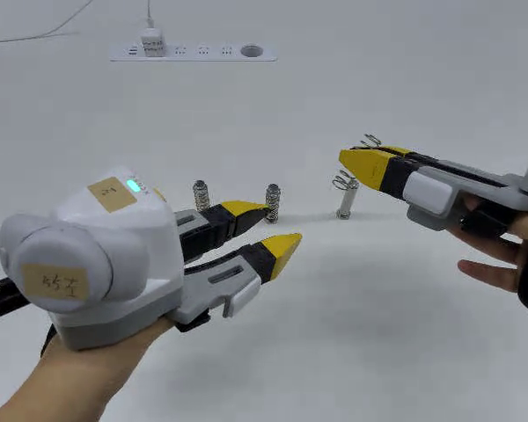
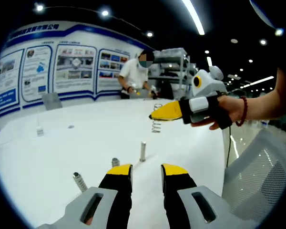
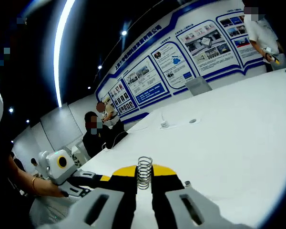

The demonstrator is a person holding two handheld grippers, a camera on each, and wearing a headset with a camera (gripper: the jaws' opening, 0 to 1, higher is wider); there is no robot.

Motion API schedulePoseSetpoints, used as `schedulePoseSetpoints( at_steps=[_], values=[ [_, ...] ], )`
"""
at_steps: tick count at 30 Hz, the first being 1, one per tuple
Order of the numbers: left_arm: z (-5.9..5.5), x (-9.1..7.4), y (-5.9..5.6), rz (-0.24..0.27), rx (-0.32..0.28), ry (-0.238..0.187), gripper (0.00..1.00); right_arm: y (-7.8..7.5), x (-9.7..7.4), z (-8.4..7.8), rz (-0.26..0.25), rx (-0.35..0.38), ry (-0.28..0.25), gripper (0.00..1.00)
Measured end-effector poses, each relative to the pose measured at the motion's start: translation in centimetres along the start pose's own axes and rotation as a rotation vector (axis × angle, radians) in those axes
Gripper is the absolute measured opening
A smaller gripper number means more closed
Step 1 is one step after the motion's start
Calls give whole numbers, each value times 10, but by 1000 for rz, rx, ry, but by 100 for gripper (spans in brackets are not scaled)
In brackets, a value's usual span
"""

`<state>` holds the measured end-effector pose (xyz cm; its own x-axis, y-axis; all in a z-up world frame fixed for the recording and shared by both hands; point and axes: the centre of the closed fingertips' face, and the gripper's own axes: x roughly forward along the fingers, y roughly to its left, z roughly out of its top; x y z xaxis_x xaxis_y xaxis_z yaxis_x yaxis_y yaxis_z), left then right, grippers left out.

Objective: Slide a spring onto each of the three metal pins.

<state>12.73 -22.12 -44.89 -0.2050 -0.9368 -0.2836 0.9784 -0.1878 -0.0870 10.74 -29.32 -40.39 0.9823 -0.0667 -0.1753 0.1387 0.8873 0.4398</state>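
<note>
**Bare pin**: stands upright on the white worktop with no spring on it.

**Spring**: held by the right gripper, whose yellow-tipped jaws are clenched across its coils. Its lower end hangs just above the top of the bare pin. Whether the two touch cannot be told. One end rises between the jaw tips in the right gripper view.

**Middle pin**: just left of the bare pin, upright, with a spring seated on it.

**End pin**: further left of the bare pin in the same row, also carrying a spring.

**Left gripper**: released, with its jaws parted and nothing between them. Its tips lie left of the bare pin on the person's side, near the middle pin.

**Power strip**: well behind the bare pin and to its left, with a white plug seated in it.
</note>
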Motion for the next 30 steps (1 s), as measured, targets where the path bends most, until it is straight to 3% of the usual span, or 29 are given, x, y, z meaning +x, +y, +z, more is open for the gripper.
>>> schedulePoseSetpoints(
  at_steps=[11, 30],
  values=[
    [-13, -14, 19, 71, -8, 34, 33, -23, 2, 1, -85, -112, 3, 12],
    [-21, -25, 40, 151, -35, 54, 50, -55, 14, -2, -170, -177, 13, 12]
  ],
)
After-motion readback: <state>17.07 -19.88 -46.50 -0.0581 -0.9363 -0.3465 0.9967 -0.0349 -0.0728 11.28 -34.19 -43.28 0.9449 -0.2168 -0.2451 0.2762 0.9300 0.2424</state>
